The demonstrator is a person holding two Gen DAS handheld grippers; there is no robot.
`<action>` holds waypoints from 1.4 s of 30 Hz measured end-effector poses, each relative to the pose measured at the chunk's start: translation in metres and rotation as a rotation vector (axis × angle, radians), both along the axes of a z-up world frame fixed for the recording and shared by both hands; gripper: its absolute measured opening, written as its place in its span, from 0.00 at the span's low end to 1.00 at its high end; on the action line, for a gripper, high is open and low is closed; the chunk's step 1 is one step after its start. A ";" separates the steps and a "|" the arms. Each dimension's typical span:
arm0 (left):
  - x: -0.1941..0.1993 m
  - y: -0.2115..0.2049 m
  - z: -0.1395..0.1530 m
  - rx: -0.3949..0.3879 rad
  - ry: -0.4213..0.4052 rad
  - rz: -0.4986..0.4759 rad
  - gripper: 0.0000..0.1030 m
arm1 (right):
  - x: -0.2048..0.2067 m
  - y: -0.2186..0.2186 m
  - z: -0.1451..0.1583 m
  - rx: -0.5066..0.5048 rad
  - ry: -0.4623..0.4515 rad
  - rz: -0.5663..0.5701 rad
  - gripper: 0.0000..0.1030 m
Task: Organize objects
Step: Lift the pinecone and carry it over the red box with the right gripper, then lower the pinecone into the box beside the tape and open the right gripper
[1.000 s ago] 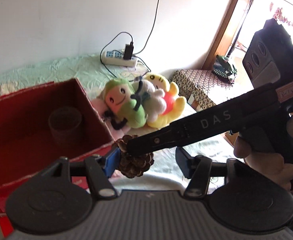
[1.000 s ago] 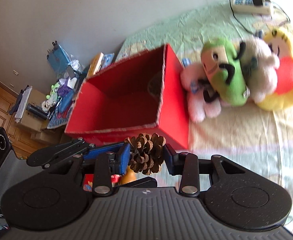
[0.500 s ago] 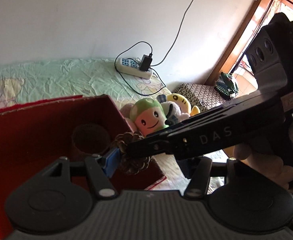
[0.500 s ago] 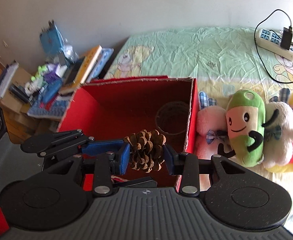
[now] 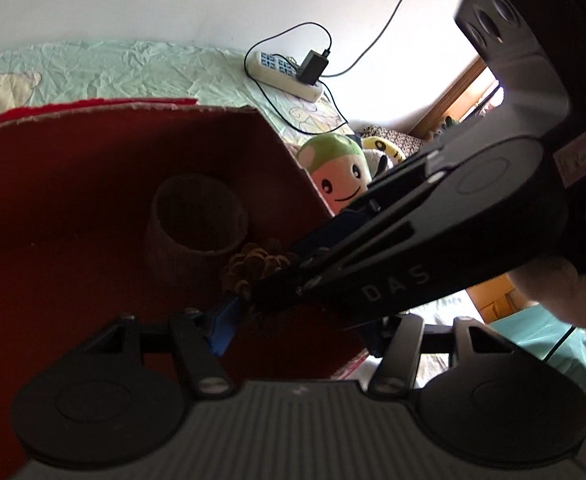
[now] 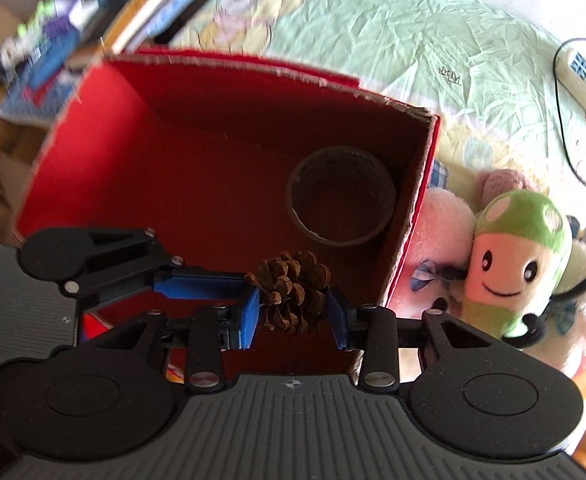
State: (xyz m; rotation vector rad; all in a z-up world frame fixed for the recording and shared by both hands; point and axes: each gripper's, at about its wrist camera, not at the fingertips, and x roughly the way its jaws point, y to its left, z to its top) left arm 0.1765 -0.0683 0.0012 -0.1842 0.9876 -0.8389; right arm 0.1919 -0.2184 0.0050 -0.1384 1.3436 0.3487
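My right gripper (image 6: 293, 312) is shut on a brown pine cone (image 6: 291, 288) and holds it over the open red box (image 6: 197, 80). A brown tape roll (image 6: 339, 204) stands inside the box at its right corner. In the left wrist view the pine cone (image 5: 255, 266) shows beside the tape roll (image 5: 197, 216), with the right gripper's black body crossing in front. My left gripper (image 5: 299, 328) is open and empty, its jaws wide apart just below the cone, above the red box (image 5: 73, 152).
Plush toys lie right of the box: a green-capped one (image 6: 517, 264) and a pink one (image 6: 441, 232). A power strip (image 5: 287, 76) with cable lies on the green bedsheet (image 6: 413, 40). Books and clutter (image 6: 73, 28) are stacked at the far left.
Both grippers have moved forward and down over the red box. The pine cone is now lower, inside the box opening near the tape roll.
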 end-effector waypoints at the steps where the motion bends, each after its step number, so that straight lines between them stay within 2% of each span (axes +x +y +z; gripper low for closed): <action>1: 0.001 -0.001 -0.001 0.006 -0.001 -0.003 0.59 | 0.002 0.003 -0.002 -0.029 0.011 0.016 0.38; 9: 0.007 -0.002 -0.010 0.032 0.034 -0.021 0.59 | 0.008 0.020 -0.015 -0.130 0.086 0.113 0.37; 19: 0.004 -0.005 -0.012 0.073 0.022 -0.039 0.62 | 0.000 0.027 -0.020 -0.167 0.086 0.156 0.39; 23: 0.004 -0.004 -0.012 0.077 0.019 -0.038 0.63 | -0.003 0.028 -0.020 -0.159 0.077 0.151 0.40; 30: 0.000 -0.003 -0.010 0.103 -0.008 -0.019 0.63 | -0.016 0.023 -0.019 -0.125 0.022 0.104 0.35; 35: -0.004 -0.001 -0.004 0.152 -0.048 0.010 0.63 | -0.026 0.019 -0.022 -0.089 -0.016 0.059 0.31; 42: -0.009 0.001 0.003 0.225 -0.084 0.066 0.64 | -0.048 0.016 -0.018 -0.027 -0.083 -0.009 0.31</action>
